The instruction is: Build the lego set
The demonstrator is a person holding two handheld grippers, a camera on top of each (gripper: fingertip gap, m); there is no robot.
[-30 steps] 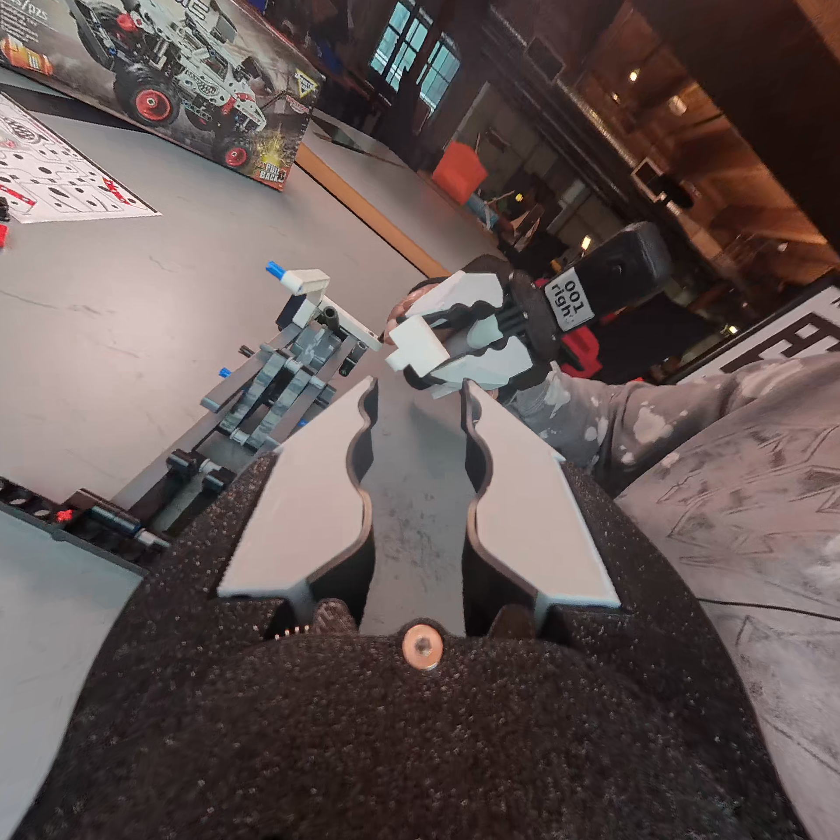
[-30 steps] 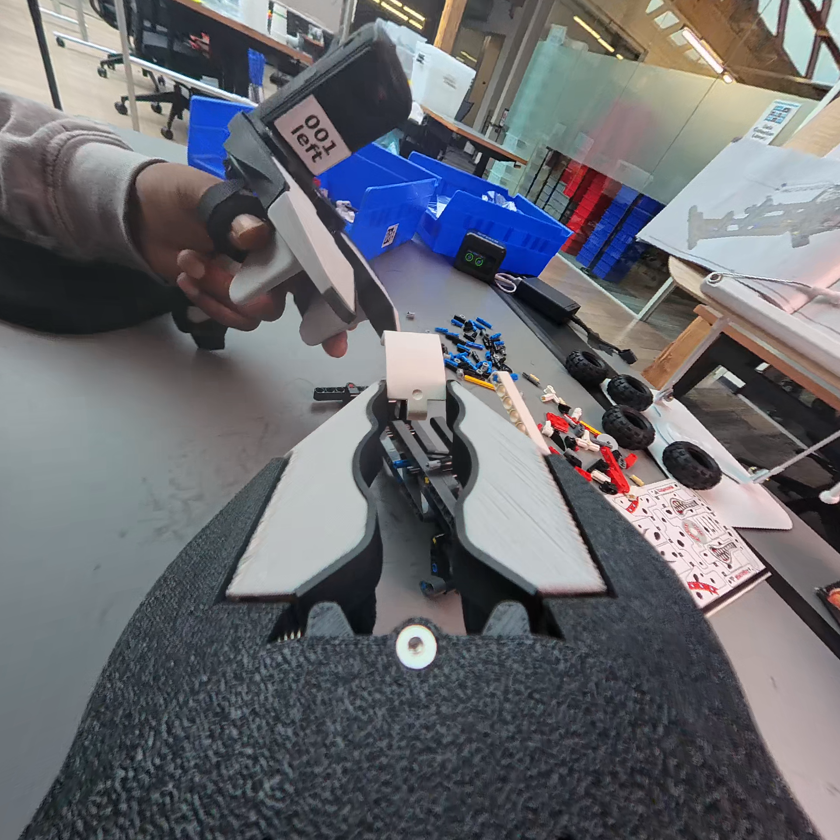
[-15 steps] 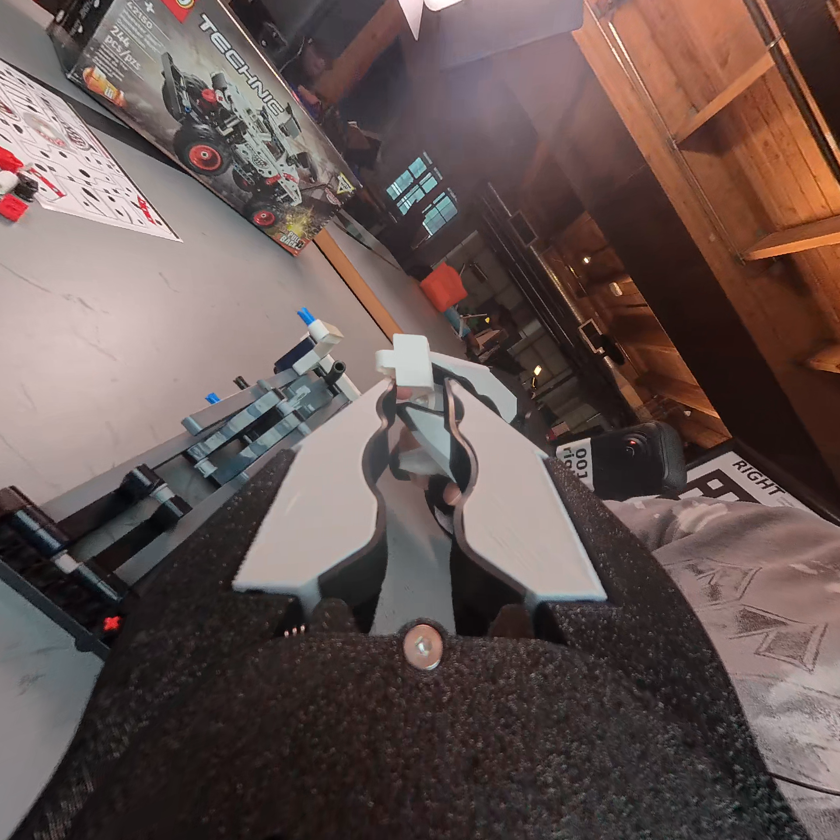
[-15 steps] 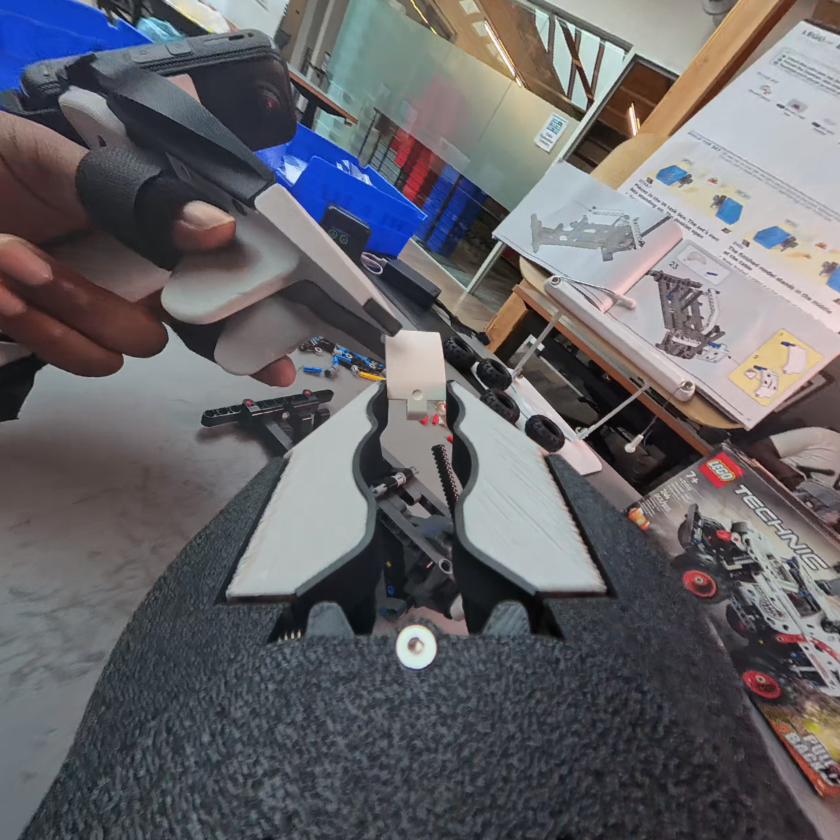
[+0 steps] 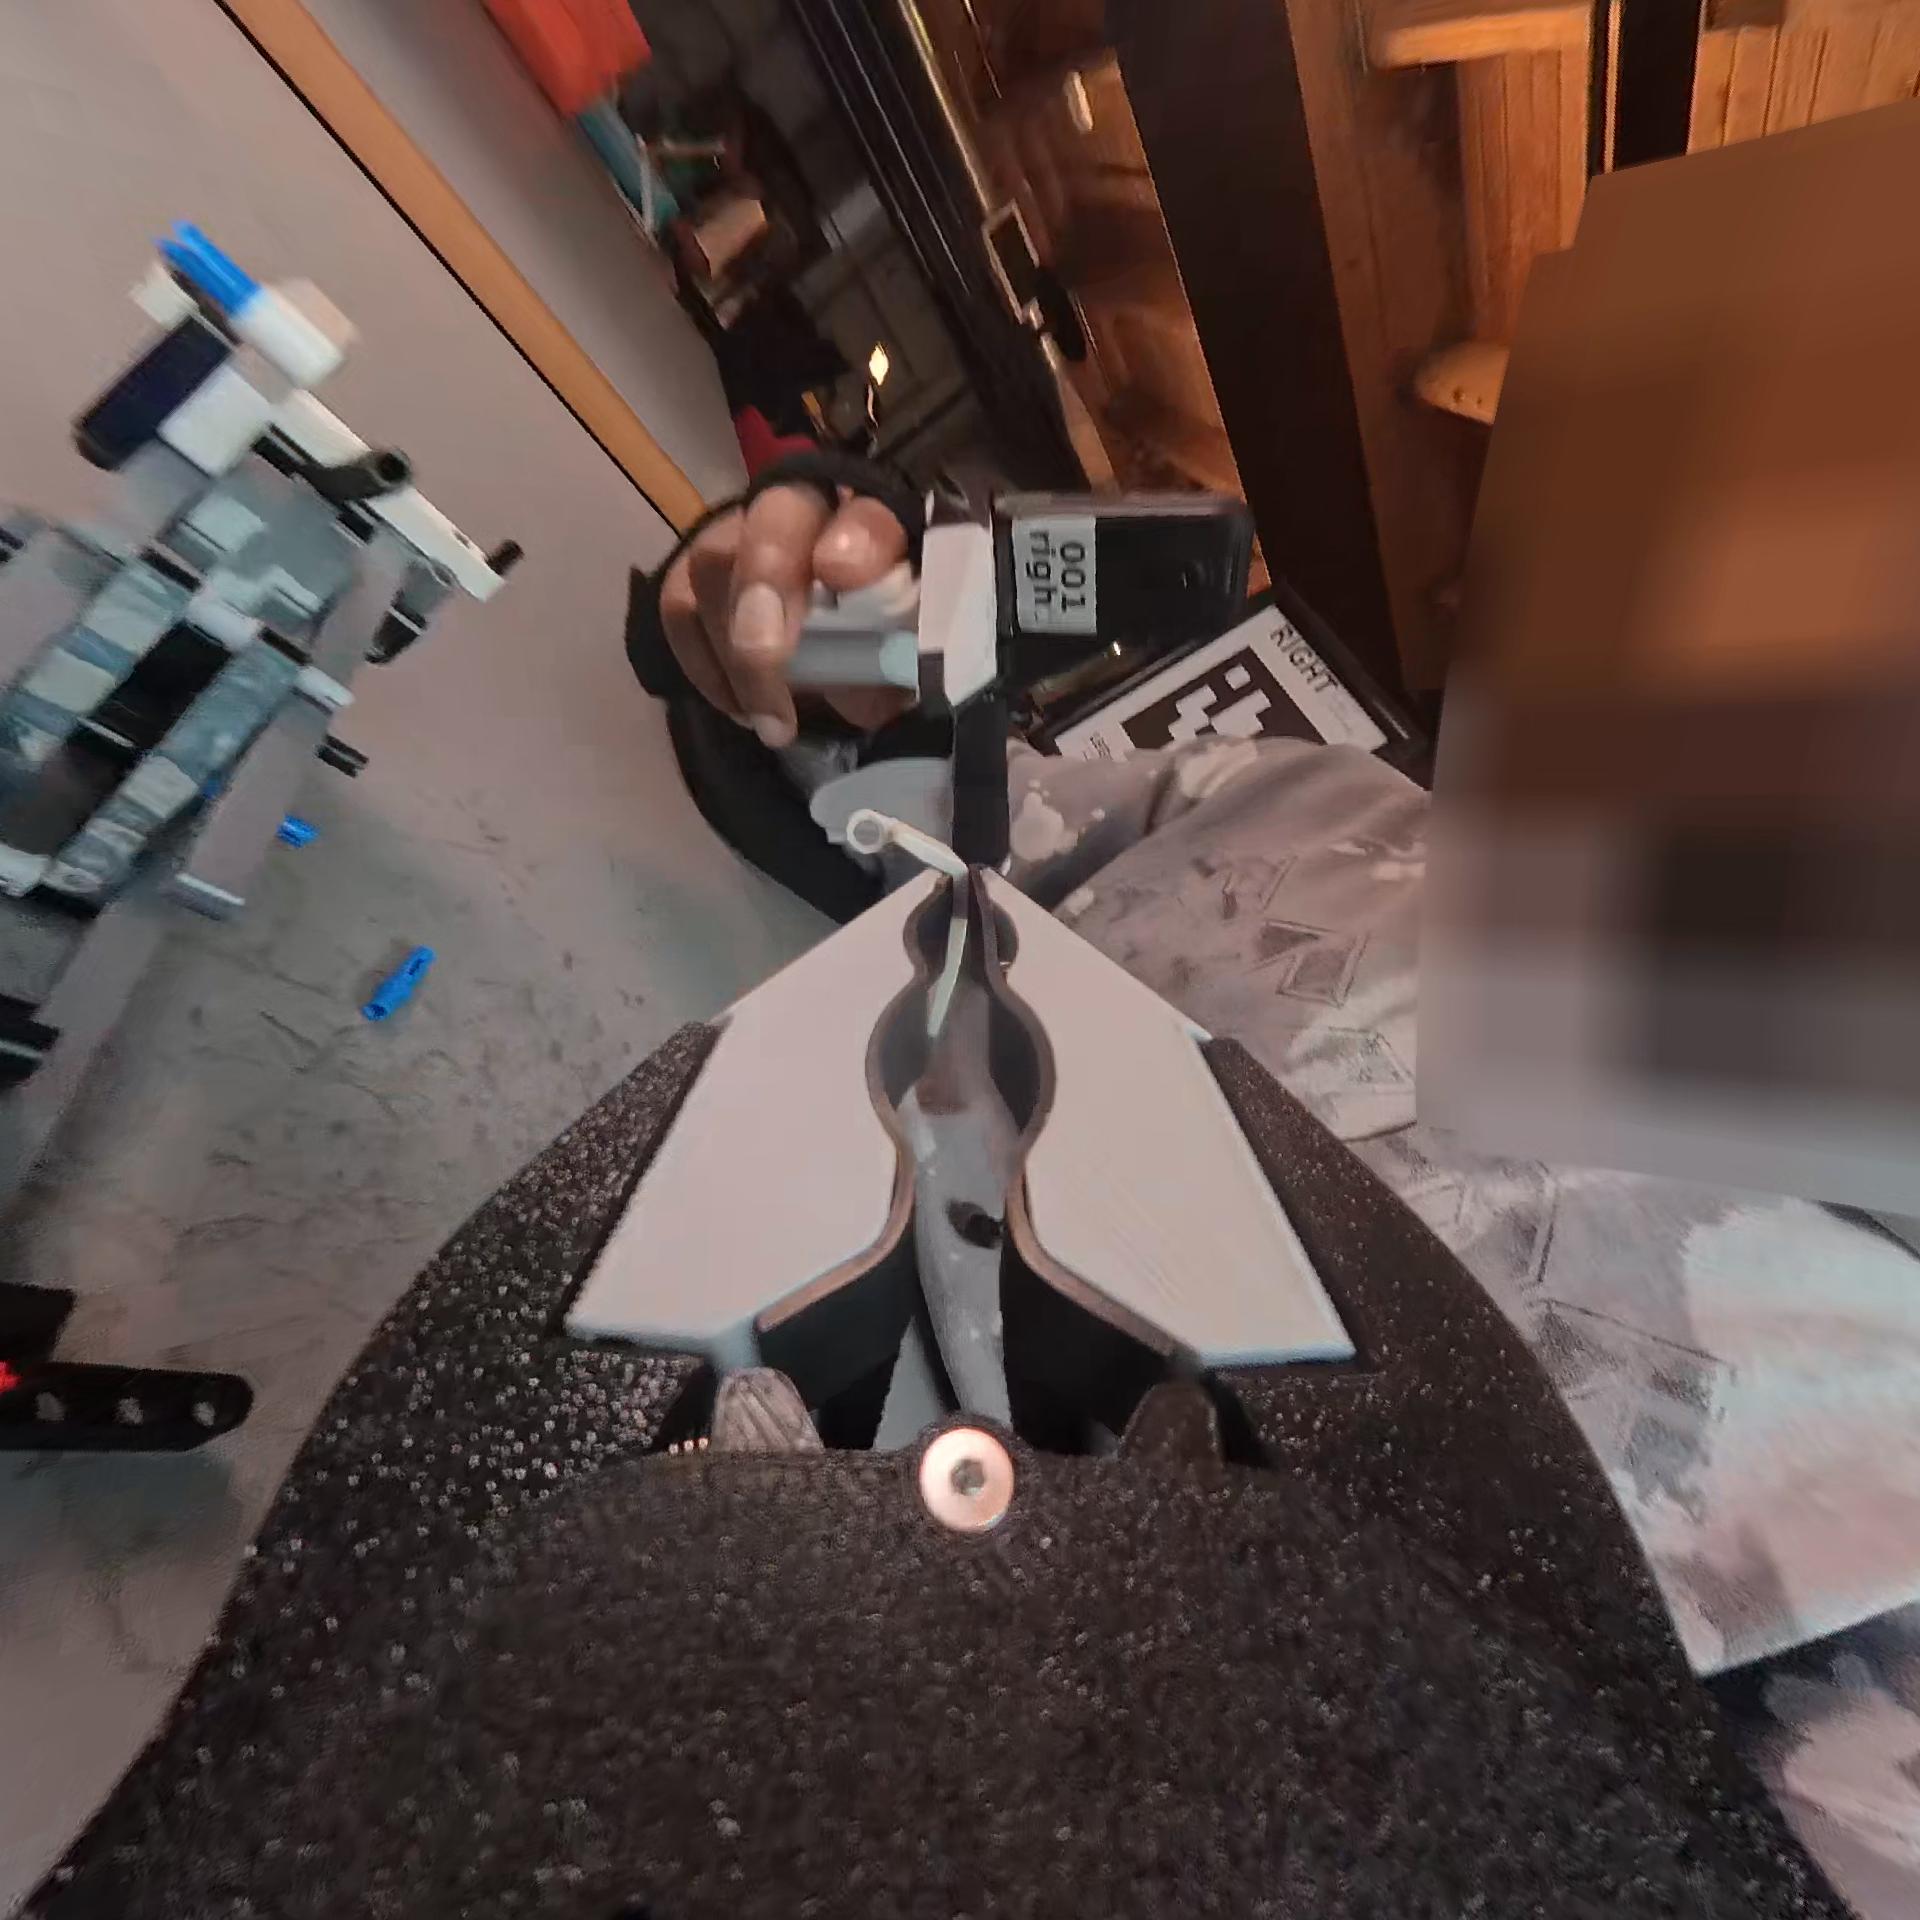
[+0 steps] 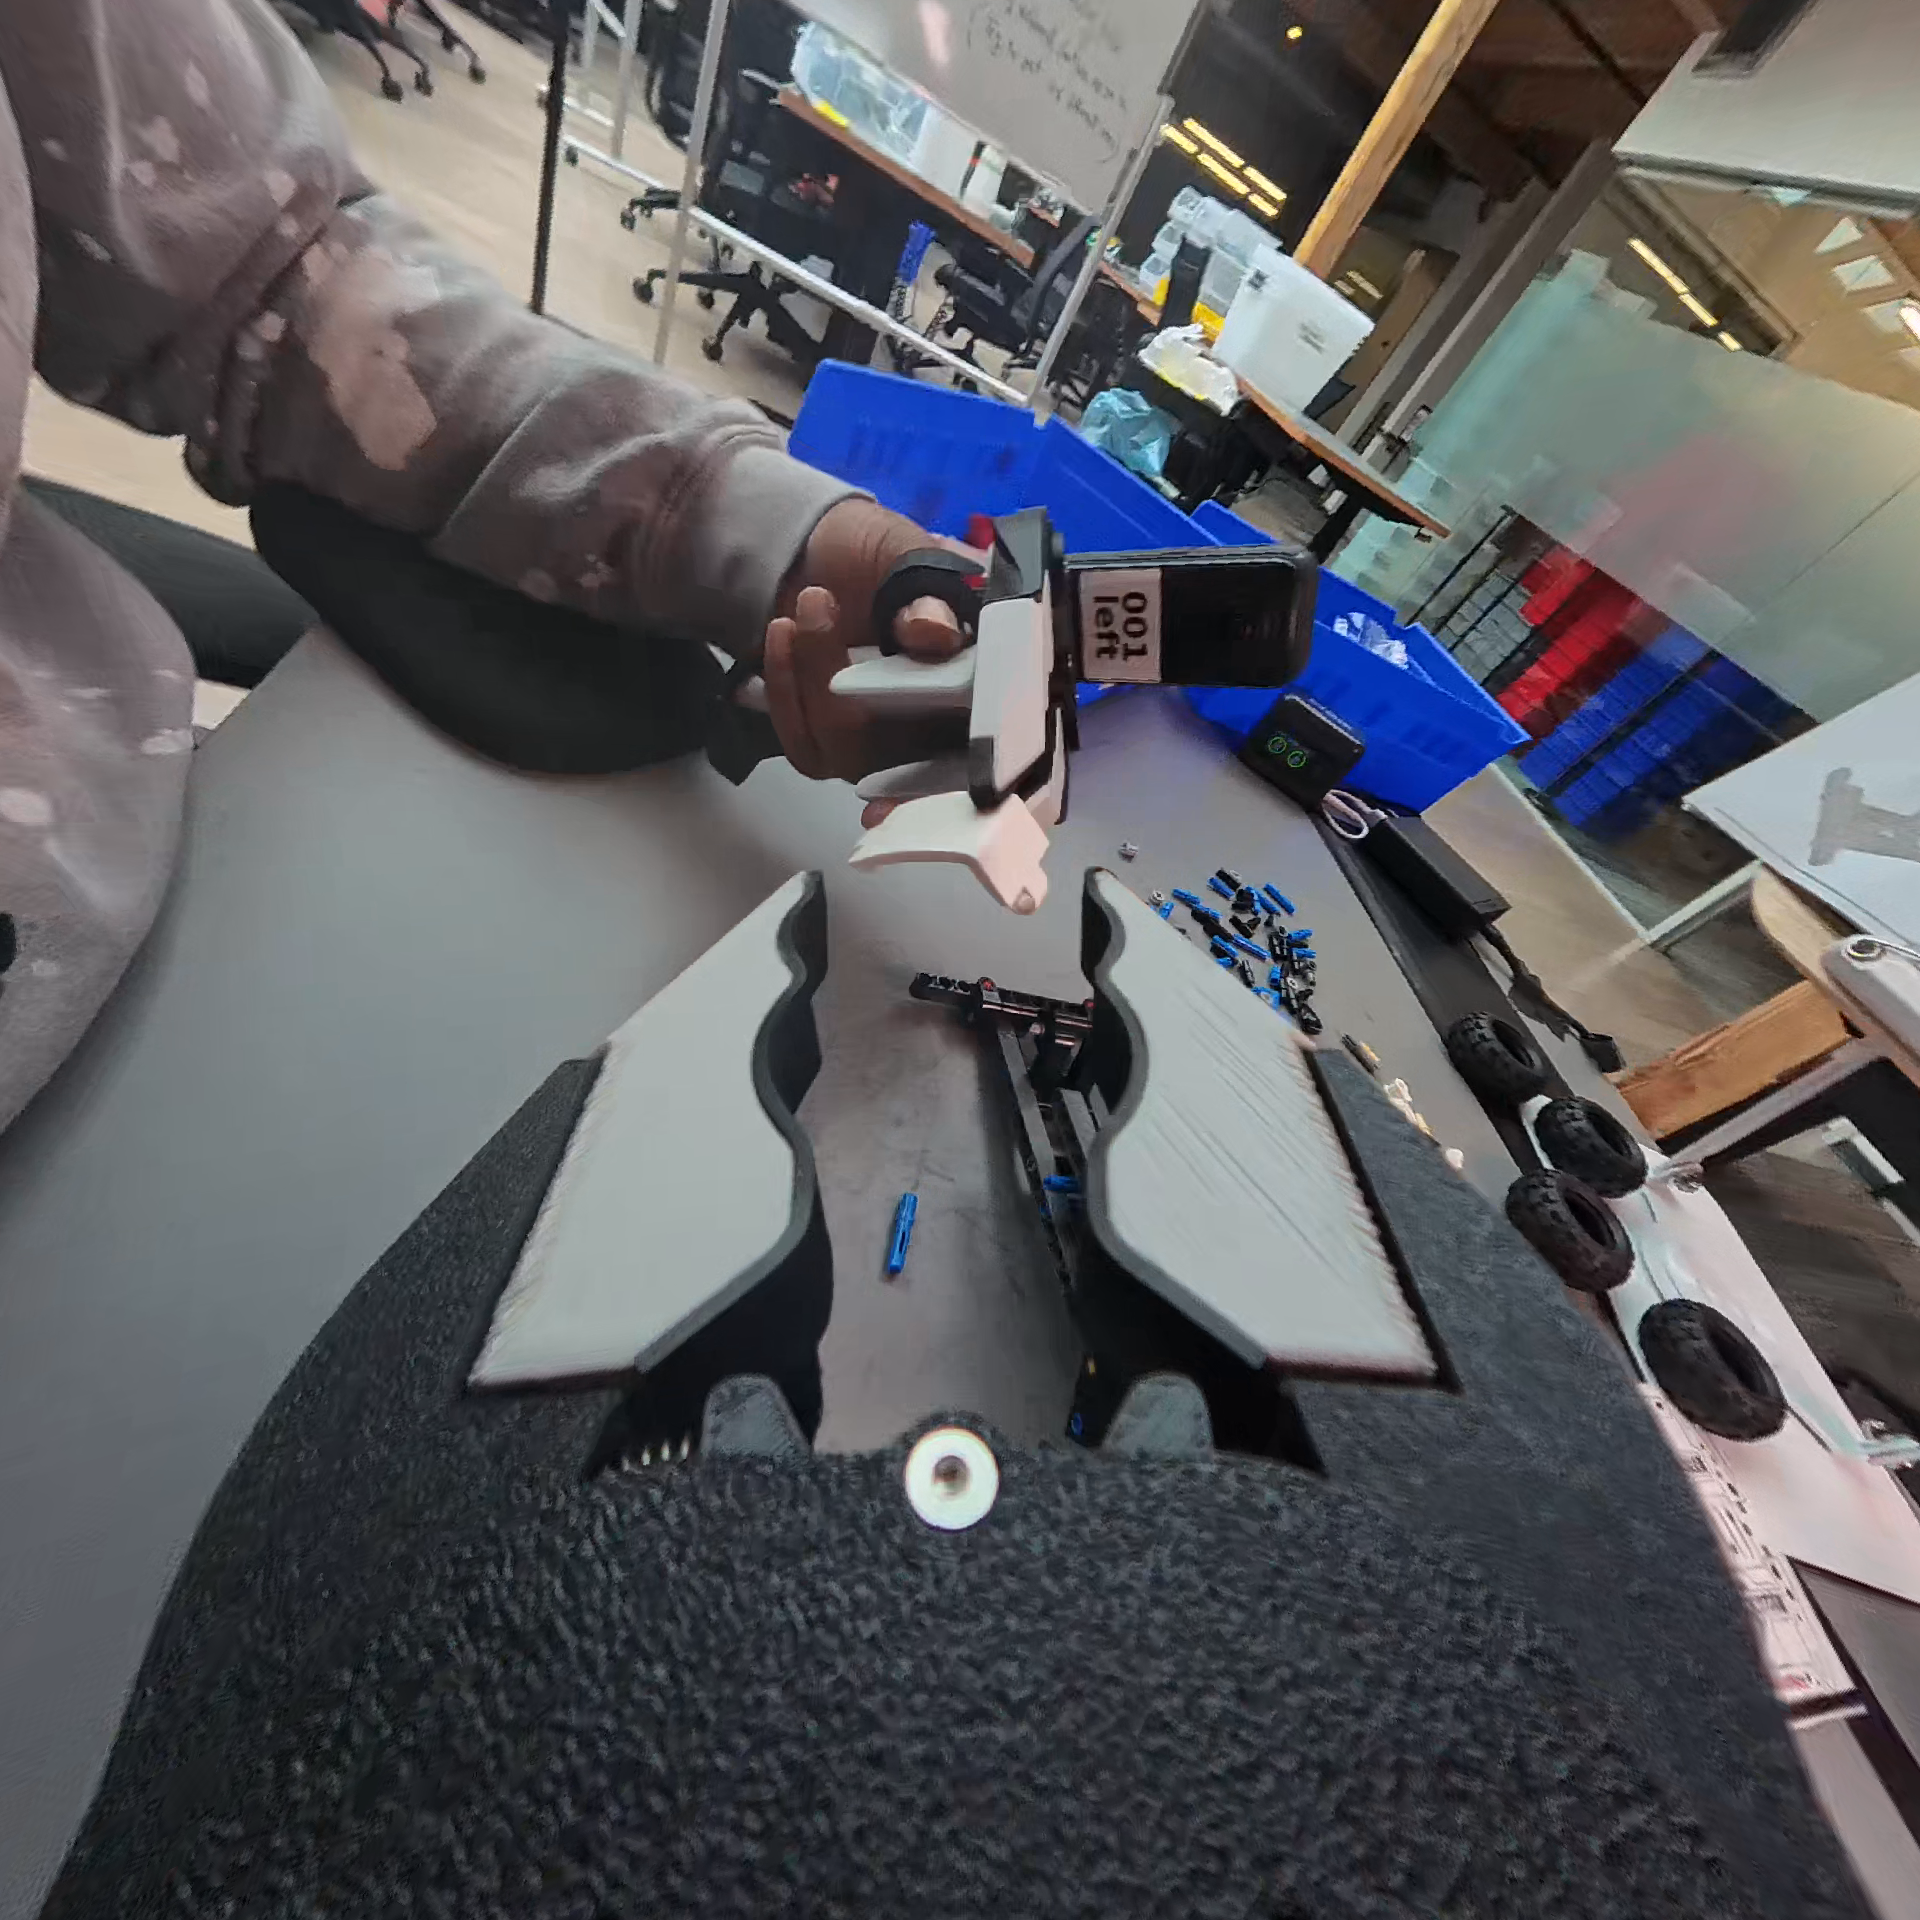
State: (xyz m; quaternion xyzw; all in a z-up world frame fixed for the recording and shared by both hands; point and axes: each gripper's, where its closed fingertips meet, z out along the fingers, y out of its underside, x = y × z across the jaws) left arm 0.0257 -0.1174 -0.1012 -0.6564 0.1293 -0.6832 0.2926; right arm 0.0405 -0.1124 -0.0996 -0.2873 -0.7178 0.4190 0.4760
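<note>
My left gripper (image 5: 961, 883) is shut on a thin white Lego panel (image 5: 904, 840), seen edge-on and sticking out past the fingertips. In the right wrist view the same gripper (image 6: 1023, 800) holds the white panel (image 6: 956, 836) above the table. My right gripper (image 6: 951, 904) is open and empty, just below and in front of that panel. The part-built grey, black and white chassis (image 5: 208, 582) lies on the table to the left. In the right wrist view the chassis (image 6: 1039, 1049) lies partly under my right finger.
A loose blue pin (image 6: 900, 1233) lies on the grey table (image 6: 416, 987) between my right fingers. Beyond are a pile of blue and black pins (image 6: 1257, 935), several black tyres (image 6: 1569, 1226), blue bins (image 6: 1351, 675) and a printed sheet (image 6: 1745, 1558). A black beam (image 5: 125, 1408) lies at lower left. Less than 4 cm separates the two grippers' tips. Both grippers' tips are roughly 12 cm from the loose blue pin (image 6: 900, 1233). Look for it in the left wrist view (image 5: 390, 988) too.
The right gripper held the white panel over the chassis. The left gripper closed on it, the right gripper opened and drew back, and the panel now hangs from the left gripper.
</note>
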